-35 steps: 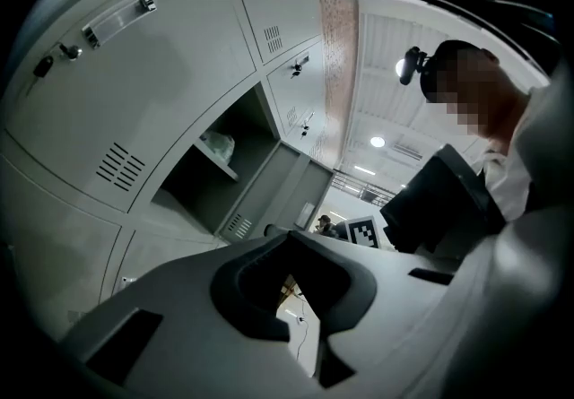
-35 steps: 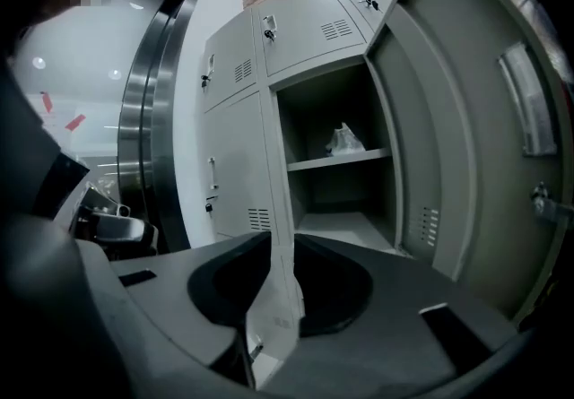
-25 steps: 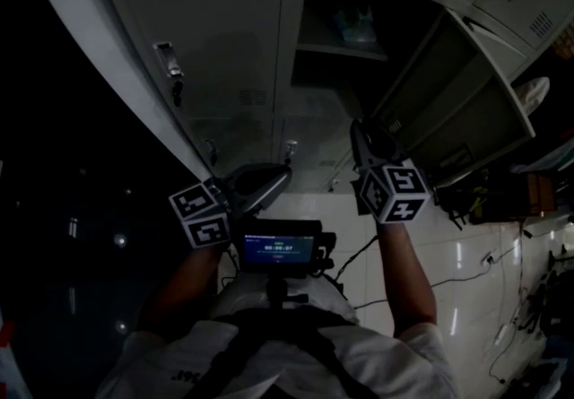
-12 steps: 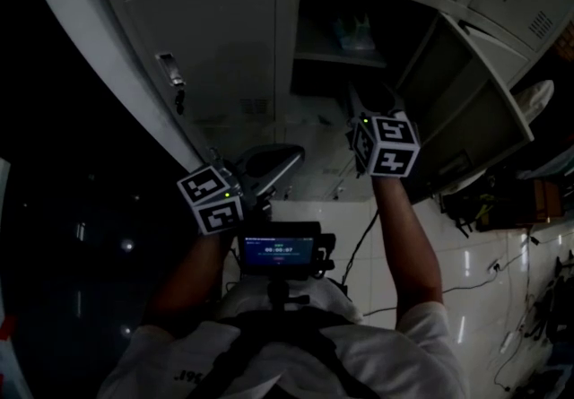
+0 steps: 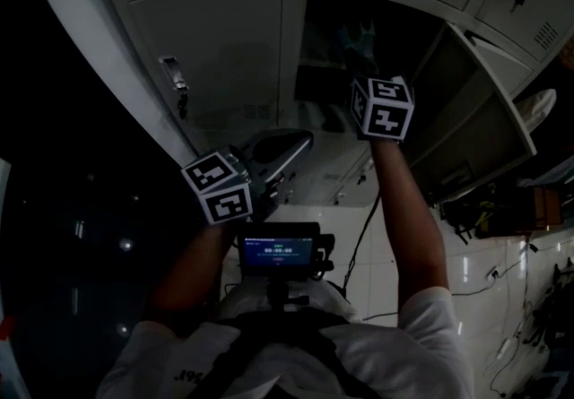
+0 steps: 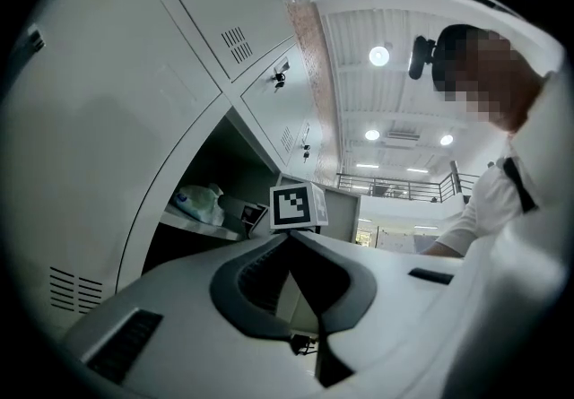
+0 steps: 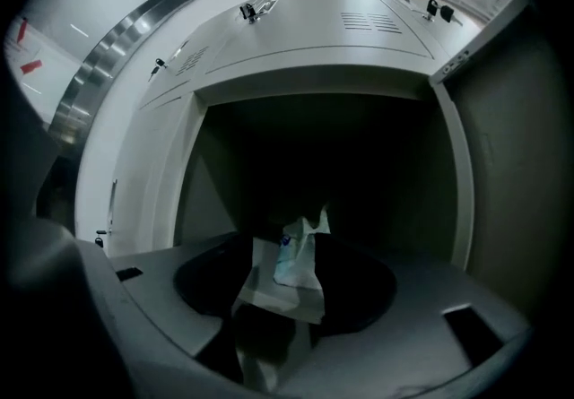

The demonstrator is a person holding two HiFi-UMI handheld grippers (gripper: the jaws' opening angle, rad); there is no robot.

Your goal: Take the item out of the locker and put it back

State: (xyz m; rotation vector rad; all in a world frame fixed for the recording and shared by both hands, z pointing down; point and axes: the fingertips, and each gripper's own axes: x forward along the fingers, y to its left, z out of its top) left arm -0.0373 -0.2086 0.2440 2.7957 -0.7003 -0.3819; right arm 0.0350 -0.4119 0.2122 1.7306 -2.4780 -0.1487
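Right gripper (image 7: 289, 247): jaws spread, just been opening, nothing between pads; aimed into open compartment of grey metal locker (image 5: 316, 74). Crumpled pale-blue plastic bag (image 6: 195, 203) lies on compartment shelf, ahead of jaws, untouched. Left gripper (image 6: 291, 240): jaws pressed together, empty, lower, outside locker.

Right gripper (image 5: 369, 83) has come up from below the open grey metal locker compartment (image 5: 314, 74) to right in front of its opening. Its jaws have just been opening, and the crumpled pale plastic bag (image 7: 296, 263) on the shelf lines up in the gap, not pinched. Left gripper (image 5: 291, 144) also rose, shifting up-right in the head view.
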